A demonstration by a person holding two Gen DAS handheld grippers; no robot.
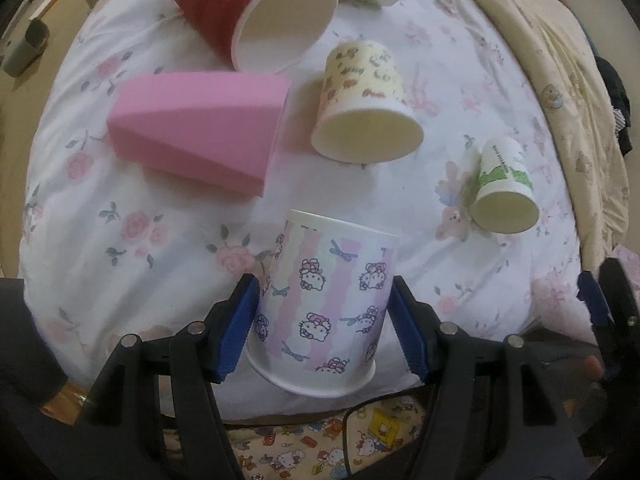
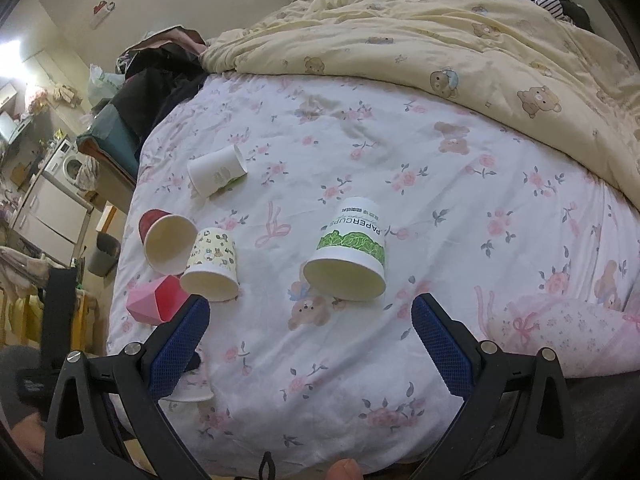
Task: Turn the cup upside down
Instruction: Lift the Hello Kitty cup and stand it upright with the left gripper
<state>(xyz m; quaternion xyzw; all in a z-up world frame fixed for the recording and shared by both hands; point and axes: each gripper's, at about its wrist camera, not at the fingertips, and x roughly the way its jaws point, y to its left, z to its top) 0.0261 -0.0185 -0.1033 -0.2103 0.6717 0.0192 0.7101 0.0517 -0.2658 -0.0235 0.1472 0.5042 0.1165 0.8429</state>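
A Hello Kitty paper cup stands upside down on the floral bedsheet, rim down, between the blue pads of my left gripper. The left pad touches its side; a narrow gap shows at the right pad. My right gripper is open and empty, low over the sheet, just in front of a green-printed paper cup lying on its side with its mouth toward me. That green cup also shows in the left wrist view.
Lying on their sides are a pink faceted cup, a red ribbed cup, a cream animal-print cup and a white cup. A yellow bear quilt covers the bed's far side. The bed edge is near me.
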